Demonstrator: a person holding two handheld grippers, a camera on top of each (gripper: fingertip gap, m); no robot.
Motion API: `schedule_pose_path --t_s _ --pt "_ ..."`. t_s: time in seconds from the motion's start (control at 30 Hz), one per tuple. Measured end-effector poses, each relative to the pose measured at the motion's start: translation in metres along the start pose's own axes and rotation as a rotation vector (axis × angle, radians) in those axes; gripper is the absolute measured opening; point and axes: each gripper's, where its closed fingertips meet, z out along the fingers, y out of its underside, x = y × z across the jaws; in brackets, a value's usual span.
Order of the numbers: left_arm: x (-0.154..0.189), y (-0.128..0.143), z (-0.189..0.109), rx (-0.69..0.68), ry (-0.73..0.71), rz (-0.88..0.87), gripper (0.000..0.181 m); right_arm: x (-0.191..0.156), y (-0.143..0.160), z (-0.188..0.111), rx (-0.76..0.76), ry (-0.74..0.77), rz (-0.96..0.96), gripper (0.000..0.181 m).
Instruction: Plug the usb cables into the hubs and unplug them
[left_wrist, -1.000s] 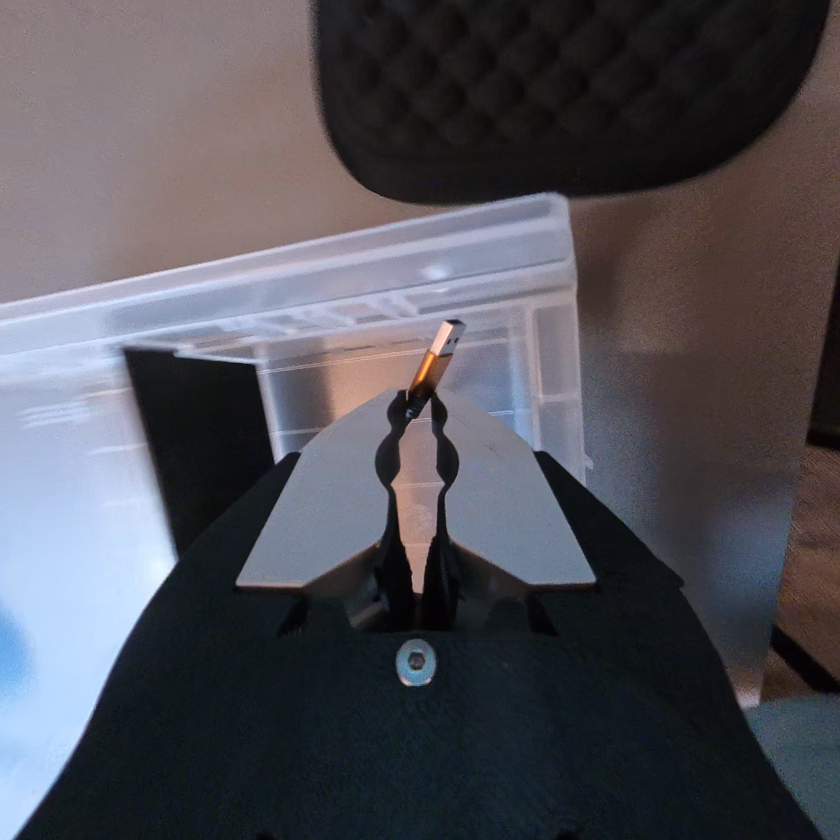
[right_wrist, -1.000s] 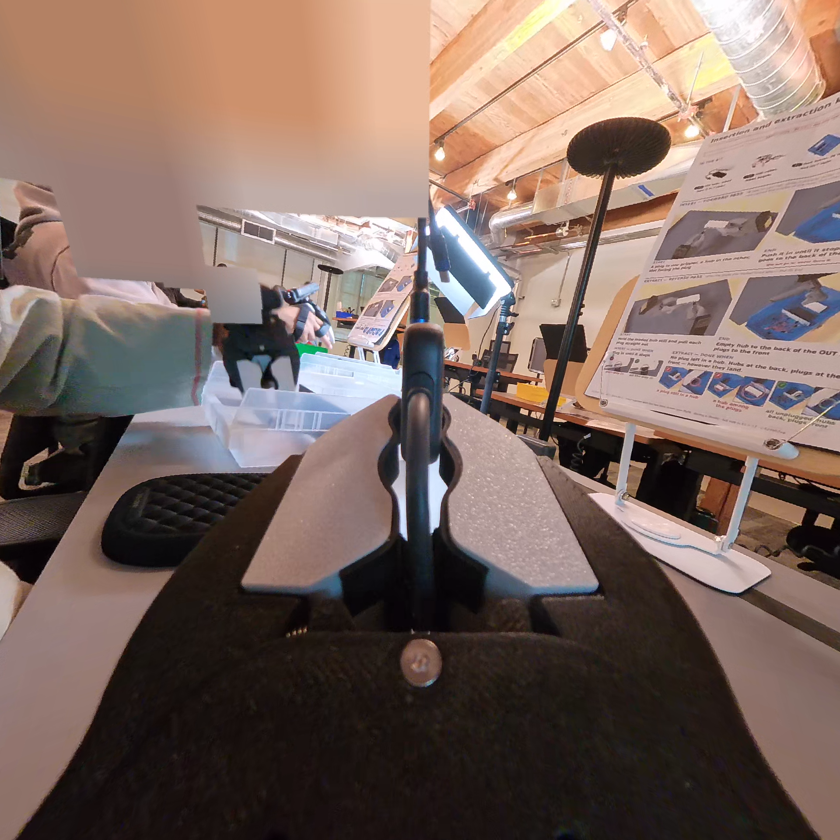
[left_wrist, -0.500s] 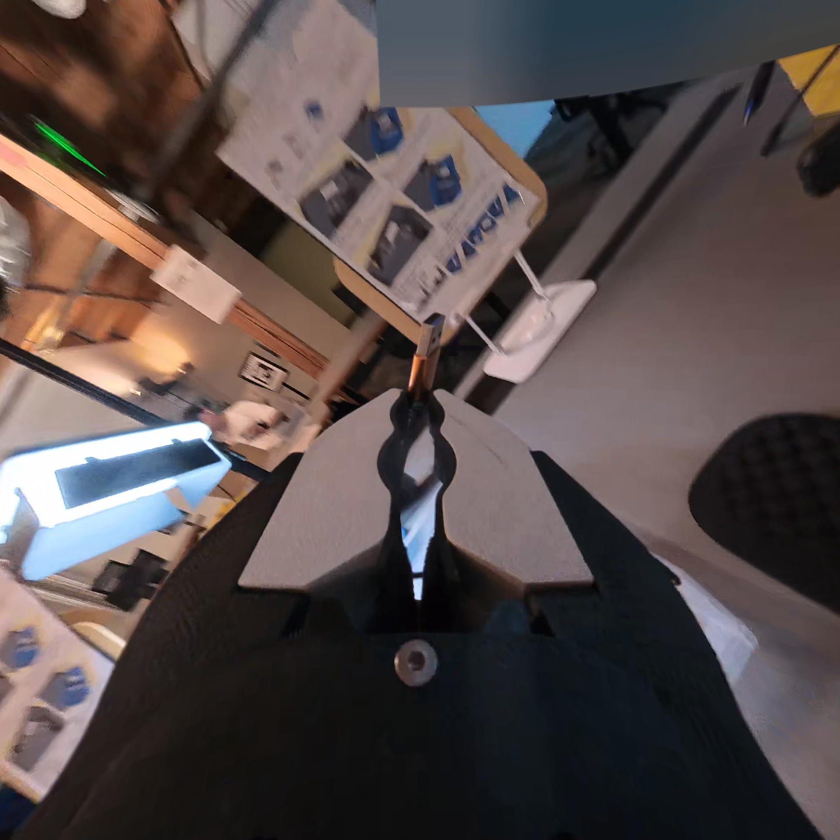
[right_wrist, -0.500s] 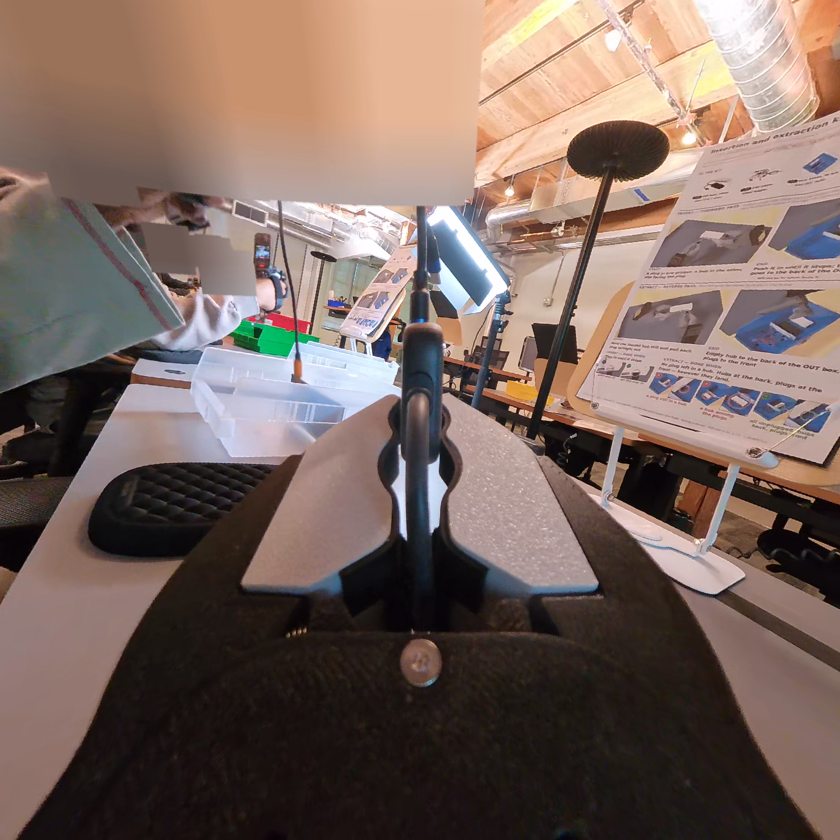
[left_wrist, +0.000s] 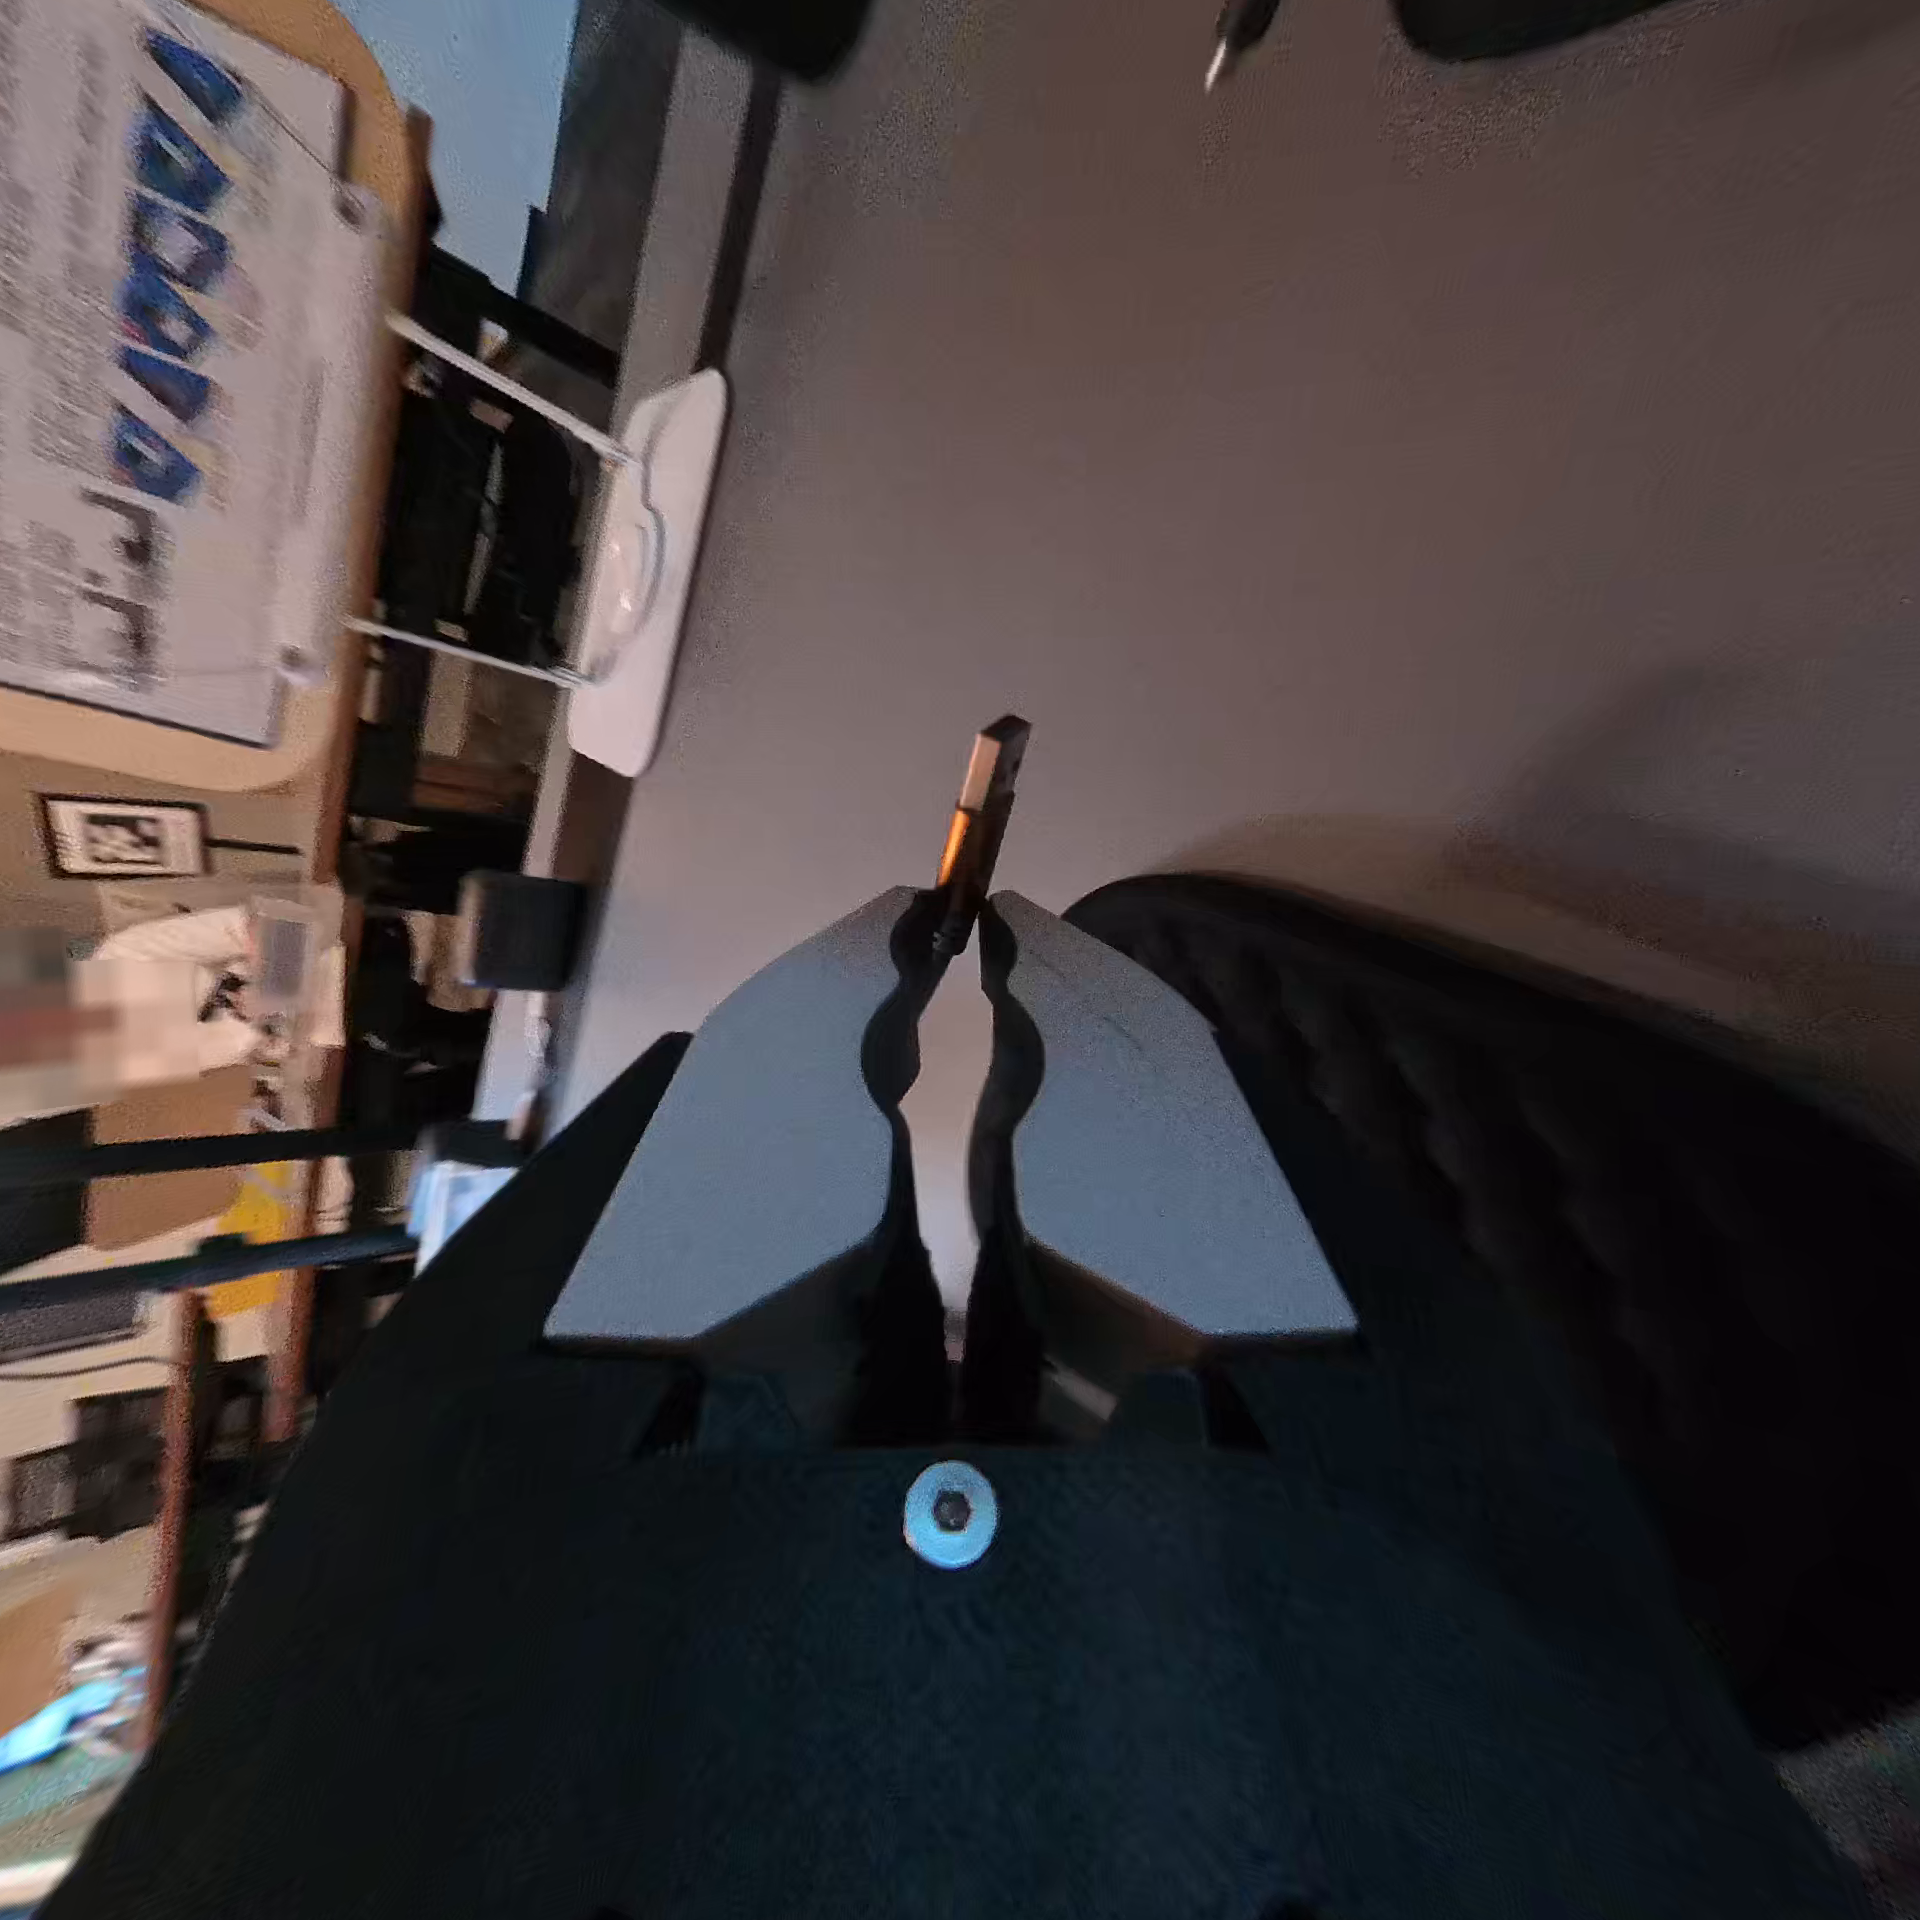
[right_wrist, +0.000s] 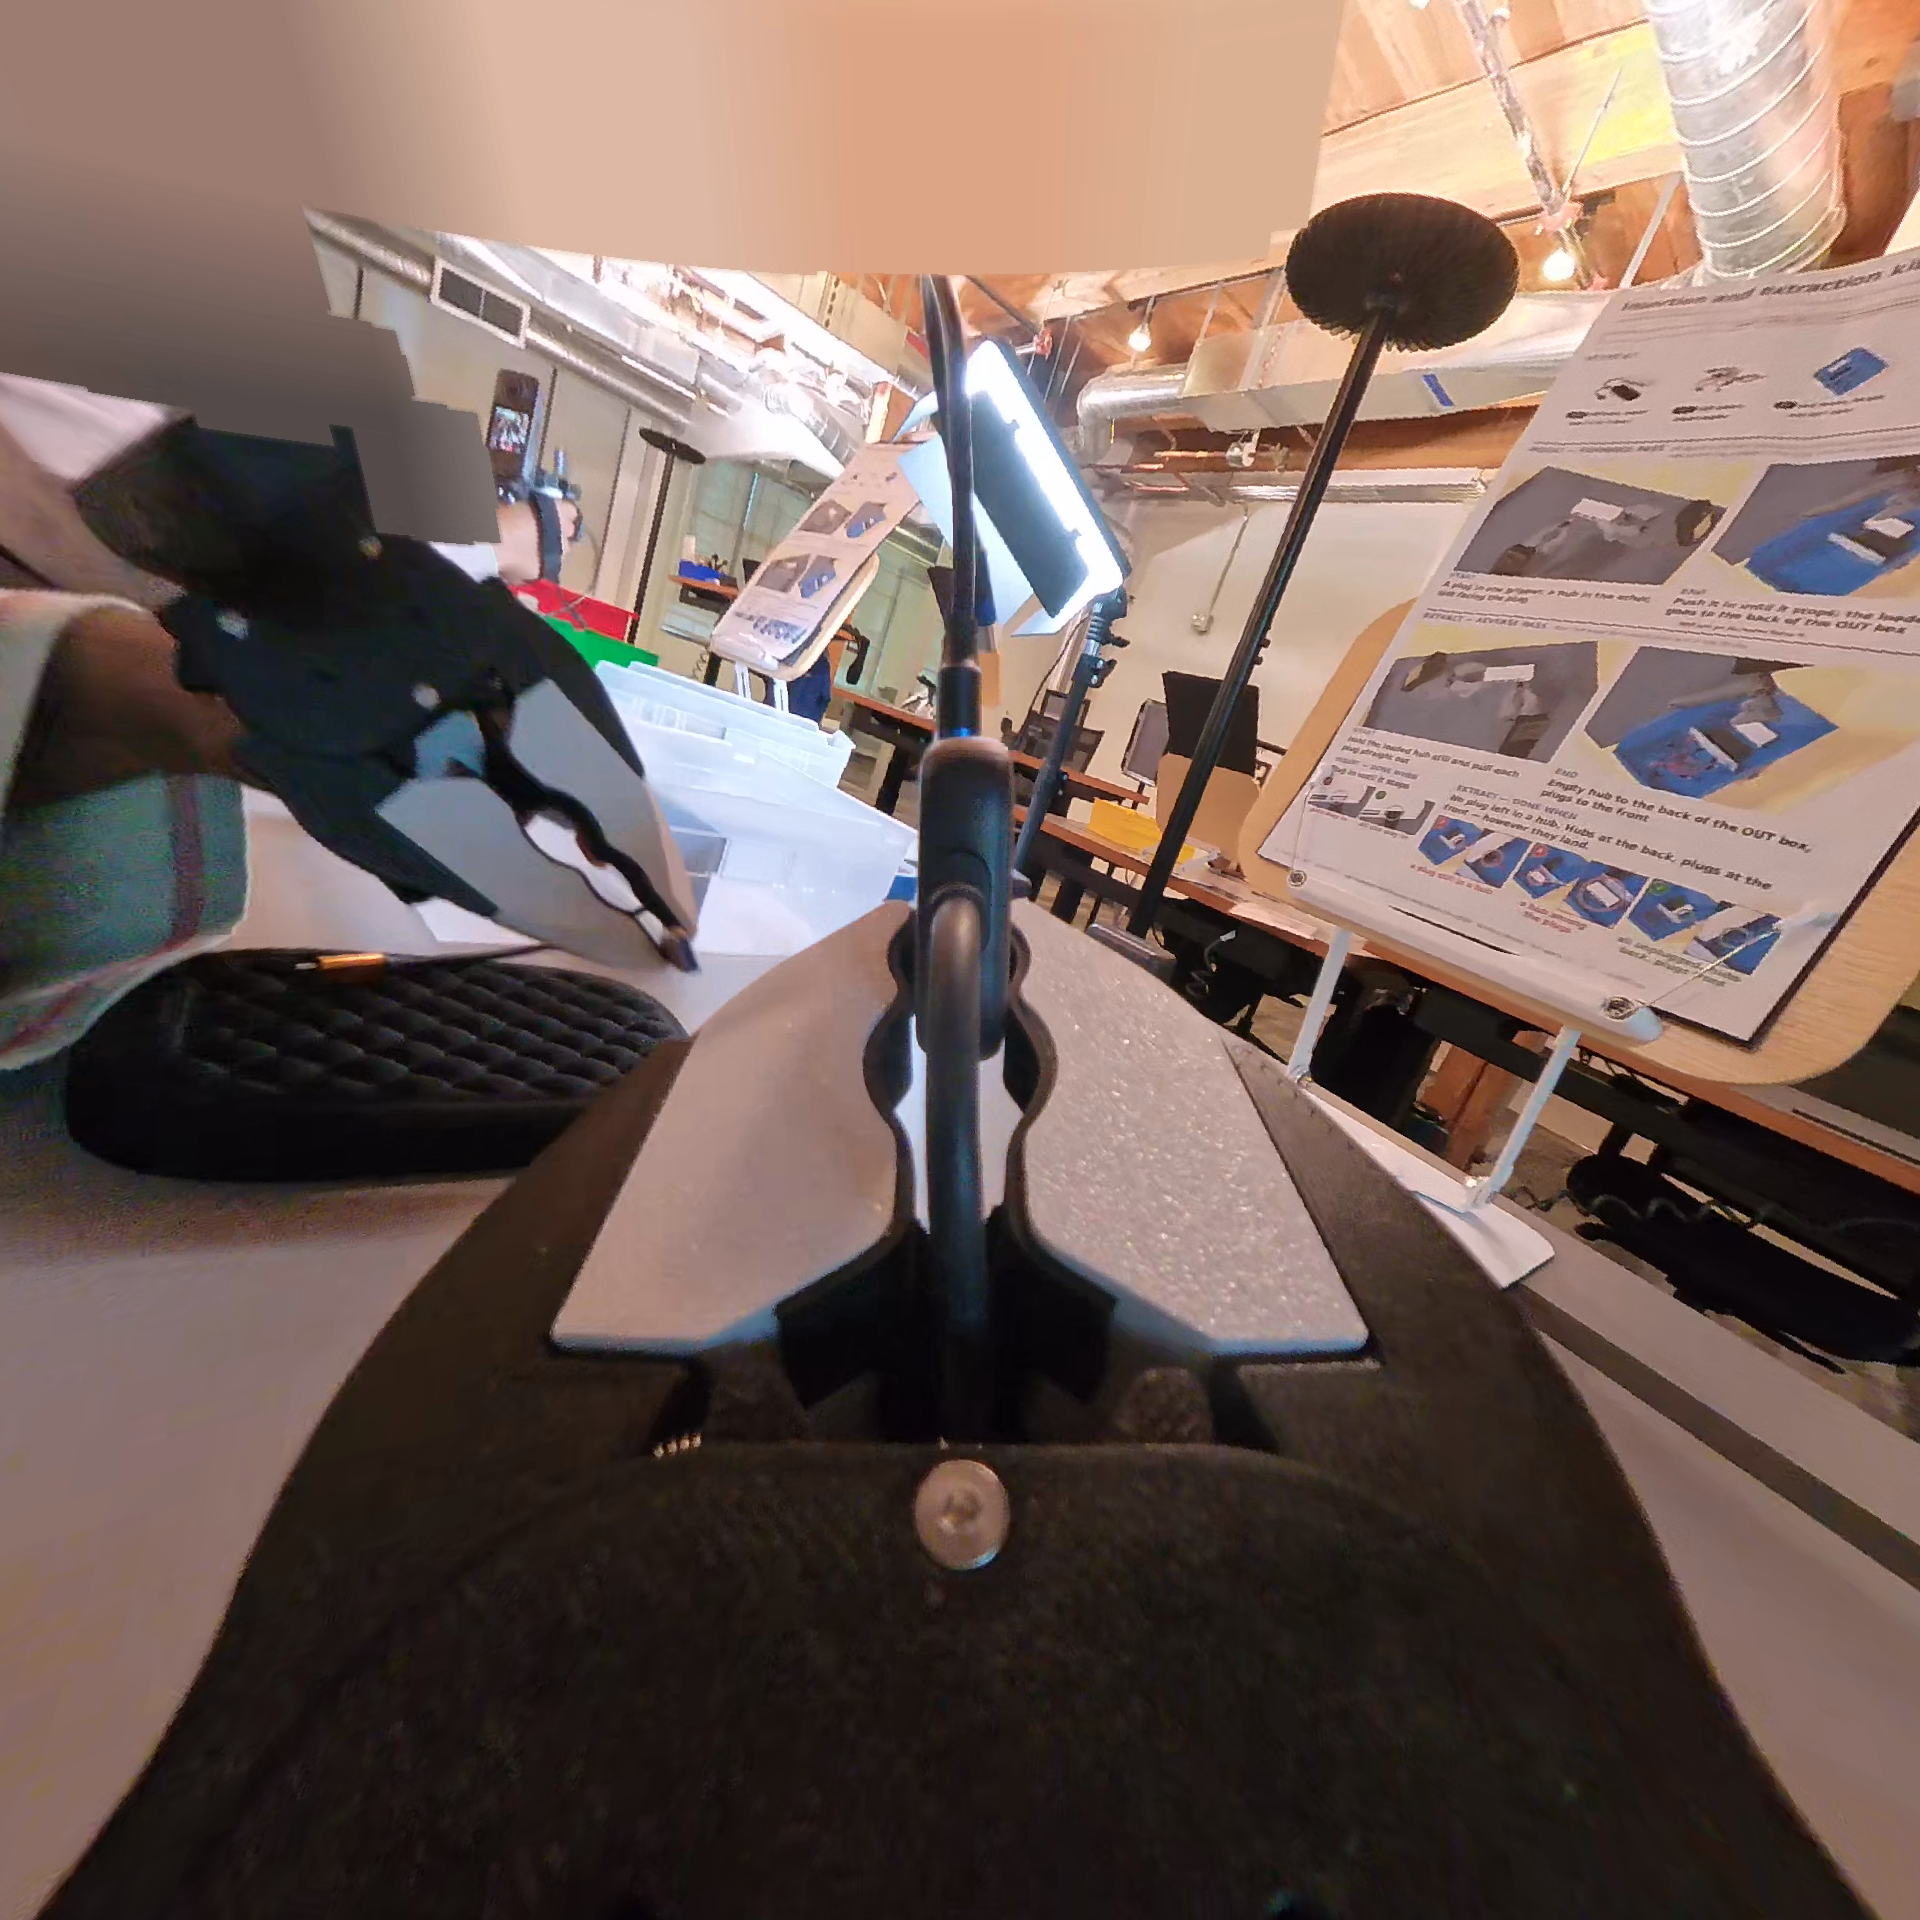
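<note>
In the left wrist view, which is rolled sideways, the left gripper (left_wrist: 961, 914) has its grey fingers (left_wrist: 769, 1122) pinched together at the tips on a USB plug (left_wrist: 987, 805); the plug's orange collar sits just past the fingertips and its metal end juts forward over the grey table (left_wrist: 1299, 416). A black quilted pad (left_wrist: 1558, 1195) lies on the table to the right of the gripper, and the white base of a document stand (left_wrist: 644, 561) rests near the table's far edge, carrying a printed instruction sheet (left_wrist: 156, 364) that is blurred. In the right wrist view, the right gripper (right_wrist: 961, 935) is clamped on a black USB hub (right_wrist: 966, 831) held edge-on between its grey fingers (right_wrist: 1164, 1143), with the hub's black cable (right_wrist: 951, 436) rising from its far end. The left gripper (right_wrist: 681, 951) shows farther off on the left, tilted down with its tips close to the table (right_wrist: 208, 1351) just beyond the quilted pad (right_wrist: 364, 1049); whether the tips touch the table cannot be told. A second orange-collared plug (right_wrist: 348, 966) lies on the pad. Clear plastic bins (right_wrist: 769, 790) stand behind, and the instruction sheet (right_wrist: 1662, 675) on its stand is at the right.
</note>
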Motion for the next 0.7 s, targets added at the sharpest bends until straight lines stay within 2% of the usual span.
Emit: schedule_pose_path --t_s 0.1,0.27,0.47,0.7 --pt "0.010 0.003 0.025 0.061 0.043 -0.155 0.009 -0.002 0.003 0.002 -0.024 -0.006 -0.026 0.012" --pt "0.026 -0.011 0.027 0.266 0.192 -0.457 0.009 -0.005 0.008 0.004 -0.047 -0.019 -0.045 0.012" --pt "0.008 -0.028 0.006 0.512 0.164 -0.525 0.009 -0.012 0.011 0.007 -0.071 -0.046 -0.091 0.011" --pt "0.002 -0.029 -0.004 0.591 0.120 -0.519 0.008 -0.025 0.020 0.012 -0.130 -0.093 -0.189 0.011"
